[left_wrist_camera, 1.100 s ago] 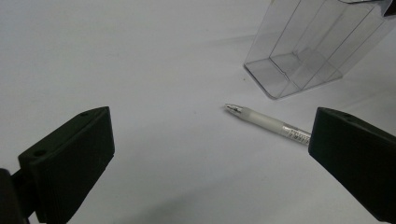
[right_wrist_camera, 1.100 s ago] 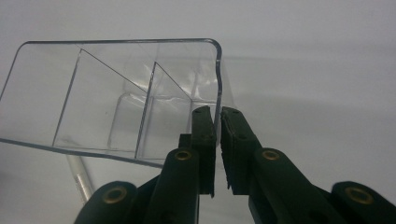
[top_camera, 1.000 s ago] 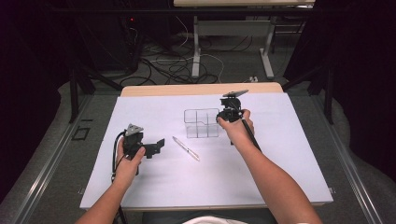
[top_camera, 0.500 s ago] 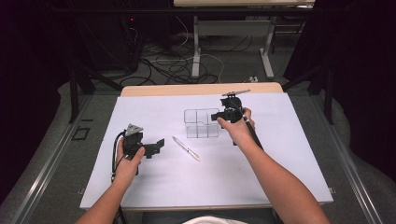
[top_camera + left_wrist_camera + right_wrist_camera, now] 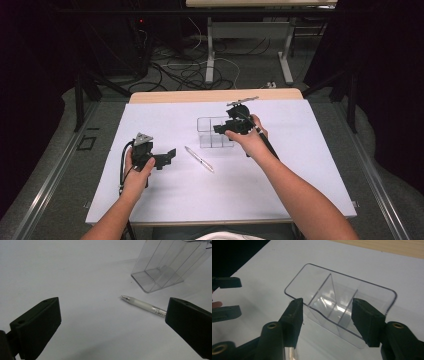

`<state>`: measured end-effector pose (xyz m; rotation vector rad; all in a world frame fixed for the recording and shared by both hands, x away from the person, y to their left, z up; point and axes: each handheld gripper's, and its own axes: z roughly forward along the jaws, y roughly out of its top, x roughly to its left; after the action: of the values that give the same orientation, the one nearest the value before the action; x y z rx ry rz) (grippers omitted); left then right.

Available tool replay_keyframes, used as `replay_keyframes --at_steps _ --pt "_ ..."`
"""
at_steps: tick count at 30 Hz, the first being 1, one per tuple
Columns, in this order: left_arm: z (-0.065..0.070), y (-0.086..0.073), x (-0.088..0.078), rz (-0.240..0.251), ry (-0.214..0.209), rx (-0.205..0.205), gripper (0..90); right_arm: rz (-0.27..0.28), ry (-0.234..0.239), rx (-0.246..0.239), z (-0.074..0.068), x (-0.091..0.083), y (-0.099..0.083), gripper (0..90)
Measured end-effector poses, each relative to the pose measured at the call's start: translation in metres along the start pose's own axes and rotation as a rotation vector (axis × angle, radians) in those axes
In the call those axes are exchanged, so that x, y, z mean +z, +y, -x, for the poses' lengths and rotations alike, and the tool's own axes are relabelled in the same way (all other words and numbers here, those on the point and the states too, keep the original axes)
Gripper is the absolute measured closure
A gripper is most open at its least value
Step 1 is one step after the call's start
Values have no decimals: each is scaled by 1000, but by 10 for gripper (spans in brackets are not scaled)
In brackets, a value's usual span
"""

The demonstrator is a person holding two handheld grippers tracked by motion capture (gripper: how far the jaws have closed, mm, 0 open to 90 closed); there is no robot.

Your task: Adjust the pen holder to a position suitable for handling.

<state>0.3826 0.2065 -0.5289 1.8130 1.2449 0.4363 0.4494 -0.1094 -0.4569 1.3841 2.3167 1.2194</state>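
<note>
A clear plastic container [image 5: 211, 134] with three compartments stands mid-table; nothing lies in it [image 5: 372, 290]. My right gripper [image 5: 221, 129] hovers at its right end. In the right gripper view its jaws [image 5: 328, 306] have just been opening and now stand apart on either side of the container's near wall, with neither pad pressing on it. A white pen [image 5: 199, 159] lies on the sheet between the two hands. My left gripper [image 5: 169, 155] rests at the left, open wide and pointing at the pen [image 5: 143, 306], with the container [image 5: 162, 267] beyond it.
A white sheet [image 5: 300, 165] covers the table, and a strip of bare wood [image 5: 215, 95] shows at the far edge. Cables and table legs lie on the floor beyond. The left gripper [image 5: 227, 297] appears at the left edge of the right gripper view.
The right gripper's jaws have spread apart, and the hand has shifted slightly left and up at the container's end. The left hand, the pen and the container have stayed put.
</note>
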Motion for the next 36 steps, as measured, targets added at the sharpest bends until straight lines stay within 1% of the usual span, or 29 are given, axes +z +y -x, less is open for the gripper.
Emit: replay_keyframes --at_steps 4,5,6,7,8,9,11,12,13,14,16,17,18,19,20,21,22,23,26,27,28,29,30,31,32,33,34,35,36 --pt "0 0 0 1 0 -2 3 -2 -1 -72 -8 2 1 390" --pt "0 0 0 2 1 -2 3 4 4 -84 -10 3 1 386" --pt "0 0 0 2 1 -2 3 4 4 -84 -10 3 1 386" --pt "0 0 0 2 1 -2 3 -4 1 -112 -14 4 1 373" --pt "0 0 0 2 2 -2 3 -4 1 -112 -14 4 1 373" --pt "0 0 0 1 1 3 3 -1 13 -139 -17 5 0 359" --pt "0 0 -1 3 1 1 3 -5 18 -144 -19 6 0 356" --pt "0 0 -1 4 1 -1 3 -9 18 -156 -20 7 0 356" --pt "-1 0 -1 5 3 -2 3 -10 31 -156 -21 8 -1 356" --pt "-1 0 0 6 2 -2 3 -34 25 -176 -22 8 -1 356" --pt "-1 0 -1 4 4 -2 3 -43 30 -171 -25 10 -3 356" --pt "-1 0 -1 7 5 -5 3 -53 47 -185 -27 13 -5 356" --pt "-1 0 -1 6 5 -5 3 -57 62 -189 -28 14 -5 355" --pt "-1 0 -1 6 5 -3 3 -57 62 -189 -28 14 -5 355" --pt "-1 0 -1 5 4 -2 3 -70 69 -180 -29 15 -6 354" --pt "-1 0 -1 6 5 -5 3 -78 89 -178 -31 19 -8 354" --pt "-1 0 -1 5 7 -5 3 -68 96 -183 -32 22 -9 355" --pt "-1 0 -1 3 6 -4 3 -109 89 -190 -33 22 -9 362" --pt "-2 0 -2 1 3 -3 3 -102 105 -204 -35 26 -10 372" --pt "-2 0 -2 2 5 -7 3 -75 116 -216 -38 30 -10 379" --pt "-2 0 -2 2 6 -8 3 -75 116 -216 -38 30 -10 379" --pt "-2 0 -2 3 6 -8 3 -99 123 -228 -41 32 -11 377" --pt "-3 0 -2 9 7 -8 3 -86 129 -224 -43 34 -12 377" --pt "-3 0 -2 9 7 -8 3 -103 128 -243 -44 35 -13 378" --pt "-3 0 -2 8 8 -7 3 -128 129 -247 -45 35 -13 382" --pt "-3 0 -2 8 6 -7 3 -135 140 -268 -45 37 -13 391" --pt "-3 0 -3 7 8 -8 3 -135 140 -268 -45 37 -13 391" --pt "-3 0 -3 8 8 -9 3 -132 129 -263 -47 41 -16 394" --pt "-3 0 -3 7 10 -8 3 -152 128 -266 -48 41 -17 397"
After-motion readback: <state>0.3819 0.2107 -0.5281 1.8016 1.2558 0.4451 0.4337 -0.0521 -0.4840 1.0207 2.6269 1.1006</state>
